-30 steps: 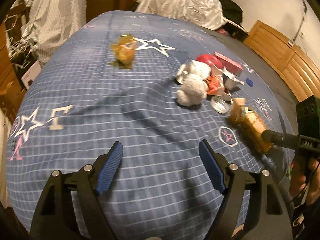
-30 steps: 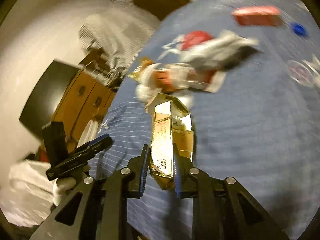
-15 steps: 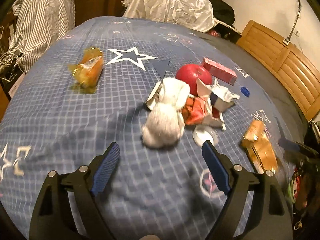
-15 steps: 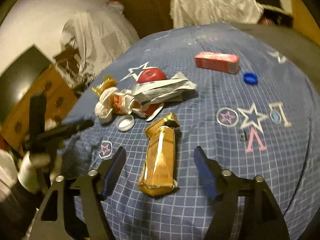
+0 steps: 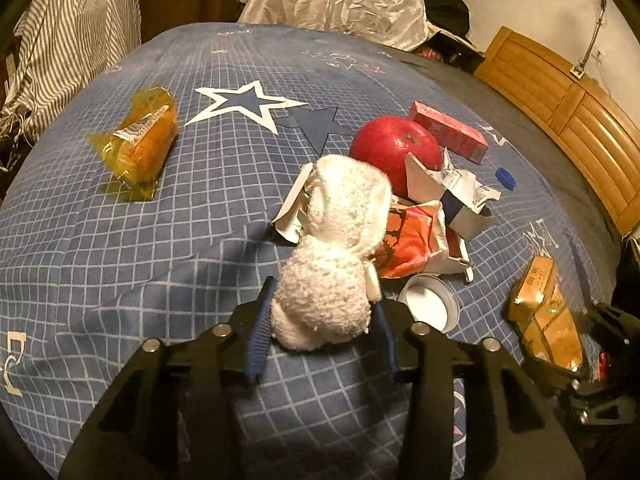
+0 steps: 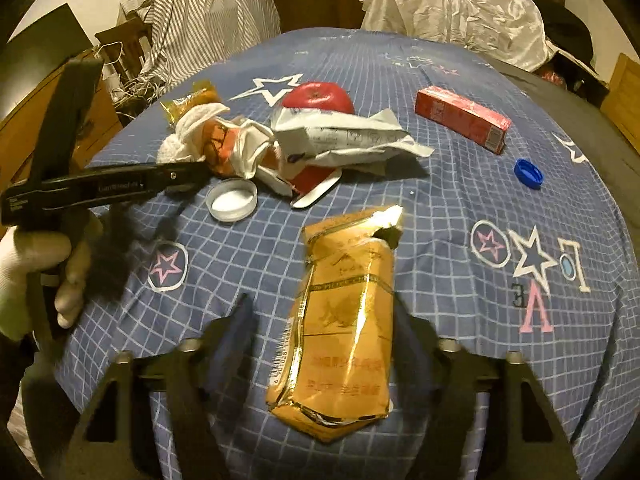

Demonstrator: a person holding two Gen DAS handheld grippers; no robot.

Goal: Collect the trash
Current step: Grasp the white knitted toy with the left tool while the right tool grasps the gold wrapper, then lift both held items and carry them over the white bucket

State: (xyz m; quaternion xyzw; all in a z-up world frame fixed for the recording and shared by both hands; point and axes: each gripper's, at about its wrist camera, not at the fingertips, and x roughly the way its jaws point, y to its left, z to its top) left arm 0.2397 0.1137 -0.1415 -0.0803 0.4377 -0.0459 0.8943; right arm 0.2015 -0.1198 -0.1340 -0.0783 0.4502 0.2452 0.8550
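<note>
Left tongs (image 5: 322, 336) just closing, clenched on white fluffy wad (image 5: 332, 264), right tongs (image 6: 322, 322) narrowing, still released, gold pouch (image 6: 344, 332) between pads untouched, on bed (image 6: 460, 208).

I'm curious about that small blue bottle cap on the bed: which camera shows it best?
The right wrist view: the small blue bottle cap lies in full sight on the checked blue bedspread. The left wrist view shows it only partly, behind the crumpled white paper wrapper.
</note>
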